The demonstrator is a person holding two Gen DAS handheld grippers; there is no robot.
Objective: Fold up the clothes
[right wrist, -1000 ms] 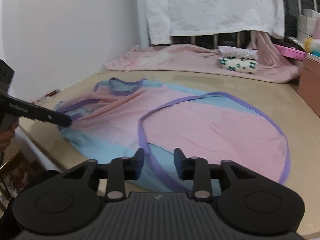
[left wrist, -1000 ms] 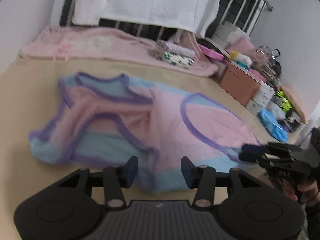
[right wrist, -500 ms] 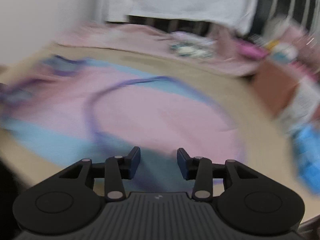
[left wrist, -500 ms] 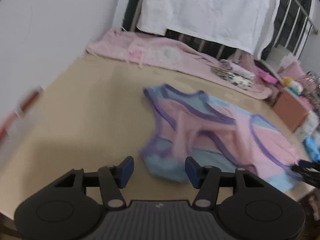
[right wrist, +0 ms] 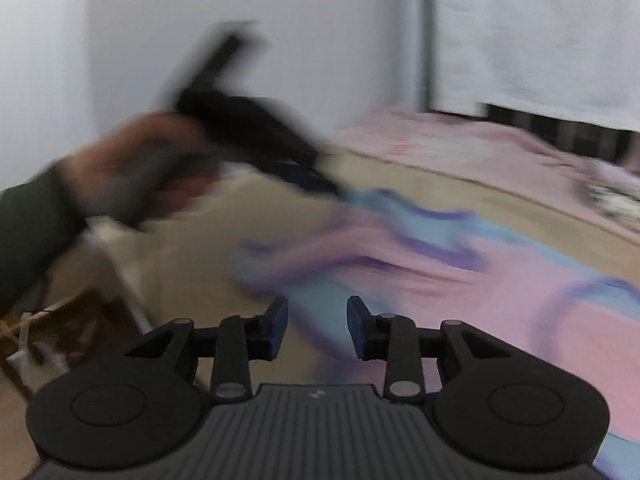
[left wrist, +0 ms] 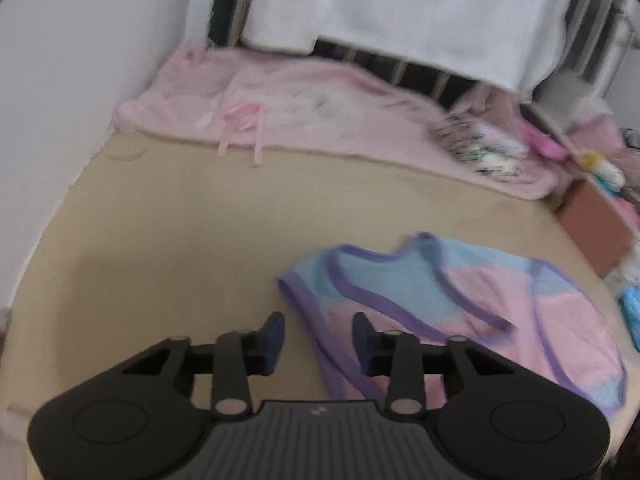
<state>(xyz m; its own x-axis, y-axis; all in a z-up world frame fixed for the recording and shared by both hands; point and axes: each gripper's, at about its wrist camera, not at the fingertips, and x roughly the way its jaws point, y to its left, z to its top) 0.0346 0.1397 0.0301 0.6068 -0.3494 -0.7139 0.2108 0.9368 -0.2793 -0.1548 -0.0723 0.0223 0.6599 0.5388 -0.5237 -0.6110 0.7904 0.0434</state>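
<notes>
Two grippers over one pink, blue and purple-trimmed fabric garment [left wrist: 460, 312] on the tan table [left wrist: 180, 240].

Left gripper [left wrist: 318, 338] has jaws apart, empty, the garment's purple-edged near corner between and just right of them, cloth running rightward. Right gripper [right wrist: 317, 326] is likewise parted and empty above the blurred near hem. Judging by this, the left is nearer the collar end; partly rumpled, fold stage unclear.

- top [left wrist: 472, 304]: pink and light blue blocks, purple trim on every edge
- table [left wrist: 180, 232]: plain tan
- blanket [left wrist: 320, 120] at the back: pale pink with a faint whitish print
- both grippers [left wrist: 318, 338] [right wrist: 316, 326]: black, with dark blue pads [left wrist: 274, 334]
- hanging cloth [left wrist: 400, 8]: white
- sleeve [right wrist: 28, 232]: dark green
</notes>
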